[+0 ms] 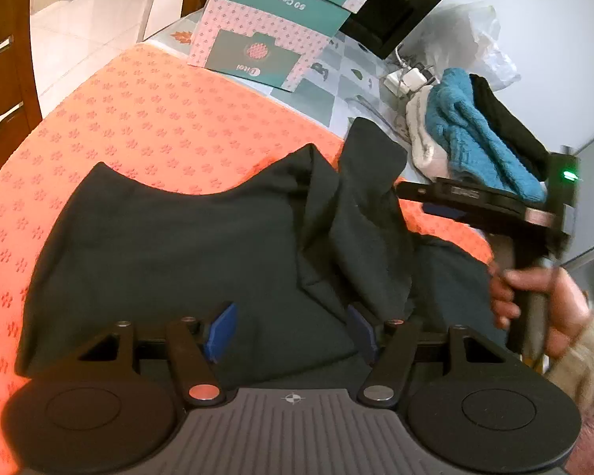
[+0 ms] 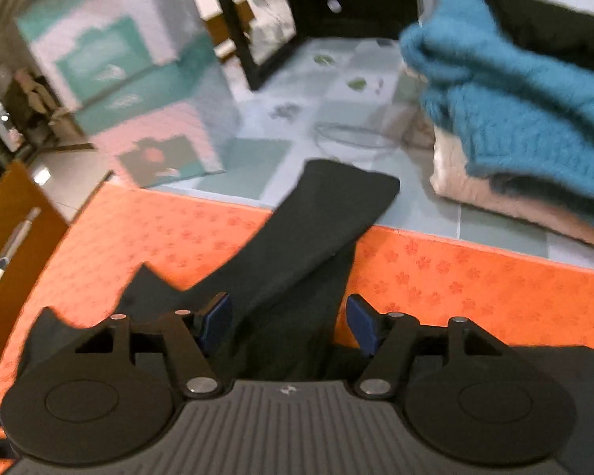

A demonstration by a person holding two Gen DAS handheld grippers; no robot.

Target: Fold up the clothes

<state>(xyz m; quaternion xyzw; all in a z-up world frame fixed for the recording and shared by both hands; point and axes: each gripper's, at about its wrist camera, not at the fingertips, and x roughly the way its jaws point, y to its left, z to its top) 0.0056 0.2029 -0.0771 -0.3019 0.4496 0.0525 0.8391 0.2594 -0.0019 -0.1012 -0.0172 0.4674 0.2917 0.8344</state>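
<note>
I am looking down both grippers at the dark garment (image 1: 170, 253), which is lying on the orange mat (image 1: 146, 126) directly under and ahead of both tools. My left gripper (image 1: 293, 330) is standing wide, its blue pads apart with nothing pinched between them; the body of the garment is spreading ahead of it and off to its left. My right gripper (image 2: 289, 324) is also standing wide, hanging over the cloth without clamping it. The relation I am weighing is the sleeve (image 2: 316, 233): it is running away from the right gripper, straight ahead and a little to its right, its cuff reaching past the far edge of the mat. Its long axis is lining up almost with the right fingers, so I am judging the right hand nearer. The folded pile with the blue knit (image 2: 526, 95) is sitting ahead-right, well apart.
</note>
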